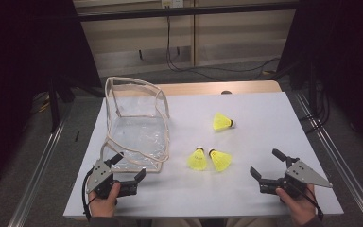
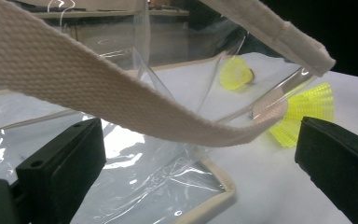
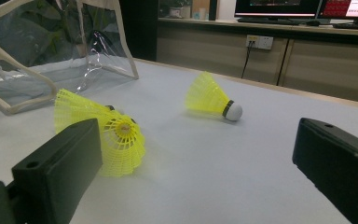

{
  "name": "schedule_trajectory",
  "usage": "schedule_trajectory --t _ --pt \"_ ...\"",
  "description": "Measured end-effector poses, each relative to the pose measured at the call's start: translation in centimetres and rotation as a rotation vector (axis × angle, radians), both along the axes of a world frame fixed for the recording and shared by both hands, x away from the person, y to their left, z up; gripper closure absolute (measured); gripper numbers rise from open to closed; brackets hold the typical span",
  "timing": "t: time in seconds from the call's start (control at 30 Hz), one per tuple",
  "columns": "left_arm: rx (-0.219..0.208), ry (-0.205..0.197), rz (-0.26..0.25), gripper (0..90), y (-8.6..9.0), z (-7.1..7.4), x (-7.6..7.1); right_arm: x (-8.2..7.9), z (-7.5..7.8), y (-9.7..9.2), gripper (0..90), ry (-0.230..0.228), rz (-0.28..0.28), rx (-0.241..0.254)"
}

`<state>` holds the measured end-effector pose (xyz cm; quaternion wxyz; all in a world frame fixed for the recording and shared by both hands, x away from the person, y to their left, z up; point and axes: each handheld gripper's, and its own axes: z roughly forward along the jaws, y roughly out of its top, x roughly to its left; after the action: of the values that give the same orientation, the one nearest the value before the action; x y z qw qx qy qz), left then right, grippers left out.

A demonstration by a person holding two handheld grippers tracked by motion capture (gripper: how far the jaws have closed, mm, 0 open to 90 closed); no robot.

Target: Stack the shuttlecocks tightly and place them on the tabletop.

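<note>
Both jaws spread, empty. Left gripper [image 1: 128, 166]: close on bag strap [image 2: 121, 100] just ahead. Right gripper [image 1: 265, 163]: take nearest shuttlecock [image 3: 114, 133] by its cork.

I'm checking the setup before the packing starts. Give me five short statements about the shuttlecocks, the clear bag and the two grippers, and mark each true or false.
1. Three yellow shuttlecocks lie on the table. True: two sit side by side, one farther back.
2. One shuttlecock is already inside the clear bag. False: all three lie on the table outside it.
3. The left gripper has its jaws open at the bag's near edge. True.
4. The right gripper is shut on a shuttlecock. False: its jaws are open and hold nothing.
5. The bag lies right of the shuttlecocks in the high view. False: it lies left of them.
</note>
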<state>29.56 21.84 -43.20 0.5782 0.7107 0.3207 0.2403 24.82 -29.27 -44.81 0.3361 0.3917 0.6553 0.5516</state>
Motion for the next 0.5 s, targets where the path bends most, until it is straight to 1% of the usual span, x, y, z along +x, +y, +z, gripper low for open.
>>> schedule_trajectory --t 0.1,0.13,0.33,0.4,0.5 --pt "0.0 -0.001 -0.004 1.7 -0.1 0.0 -0.04 0.06 -0.01 0.01 0.8 -0.002 0.001 -0.004" --pt "-0.01 0.005 -0.011 1.7 -0.13 -0.04 -0.05 0.12 0.01 0.01 0.9 -0.001 0.001 -0.005" --pt "-0.019 0.014 -0.027 1.6 -0.19 -0.05 -0.13 0.13 0.01 0.09 0.9 -0.001 0.005 -0.006" --pt "-0.016 0.025 -0.047 1.5 -0.41 -0.09 -0.08 0.04 0.08 -0.01 0.9 0.0 0.0 -0.003" --pt "-0.018 0.045 -0.095 1.5 -0.99 -0.12 -0.1 0.0 0.02 -0.2 0.9 0.0 -0.004 0.0"
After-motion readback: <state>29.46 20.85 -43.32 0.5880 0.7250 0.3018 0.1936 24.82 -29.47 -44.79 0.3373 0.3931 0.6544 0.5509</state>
